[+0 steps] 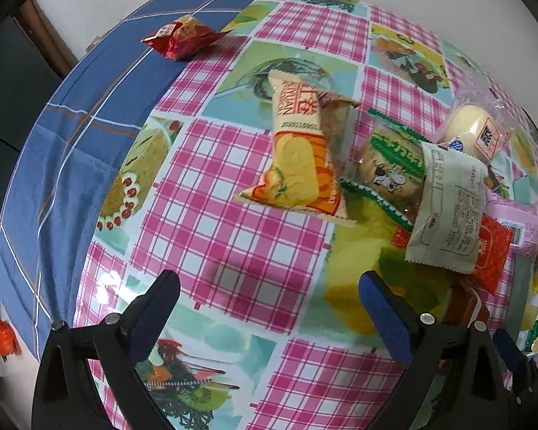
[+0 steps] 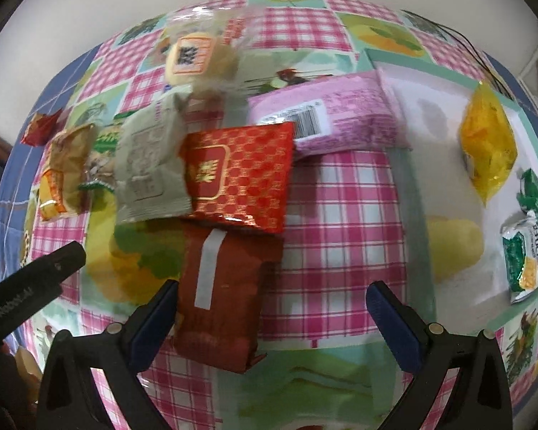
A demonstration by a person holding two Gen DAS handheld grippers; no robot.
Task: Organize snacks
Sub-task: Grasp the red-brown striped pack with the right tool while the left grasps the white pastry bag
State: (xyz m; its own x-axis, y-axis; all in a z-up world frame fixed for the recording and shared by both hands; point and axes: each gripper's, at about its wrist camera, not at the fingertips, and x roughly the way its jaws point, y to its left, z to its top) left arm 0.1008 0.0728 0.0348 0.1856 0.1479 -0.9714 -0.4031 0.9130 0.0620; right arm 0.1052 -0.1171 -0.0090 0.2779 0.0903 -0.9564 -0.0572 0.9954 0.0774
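Note:
Snack packets lie in a pile on the checked tablecloth (image 1: 233, 236). The left wrist view shows an orange-and-cream packet (image 1: 299, 150), a green-edged cookie packet (image 1: 391, 165), a white packet (image 1: 448, 211) and a round bun in clear wrap (image 1: 473, 129). My left gripper (image 1: 269, 290) is open and empty above the cloth, short of the pile. In the right wrist view my right gripper (image 2: 272, 301) is open, with a dark red packet (image 2: 222, 286) beside its left finger. A bright red packet (image 2: 244, 172) and a pink packet (image 2: 330, 114) lie beyond.
A white tray (image 2: 441, 114) at the right holds a yellow packet (image 2: 487, 143) and green packets (image 2: 523, 261). A small red packet (image 1: 183, 37) lies apart on the blue cloth (image 1: 71, 143) at the far left. The left gripper's finger (image 2: 36, 276) shows at the right view's left edge.

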